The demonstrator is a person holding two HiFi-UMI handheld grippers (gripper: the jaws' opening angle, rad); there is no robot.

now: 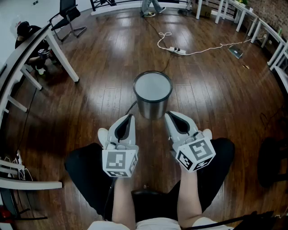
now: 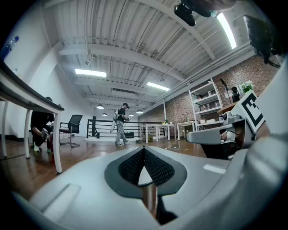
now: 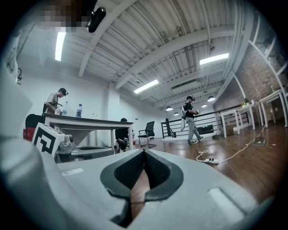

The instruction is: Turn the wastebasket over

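A round metal wastebasket stands on the wooden floor just ahead of both grippers; its top shows pale grey inside a dark rim. My left gripper points level at its near left side, jaws shut on nothing. My right gripper is near its right side, shut and empty too. Neither touches the basket. In the left gripper view the pads meet at the tip, and a strip of the basket shows in the gap below. In the right gripper view the jaws are closed, with only floor behind.
A white-legged table and an office chair stand at the far left, with a person sitting there. A power strip and white cable lie beyond the basket. White tables line the right. Another person walks at the far end.
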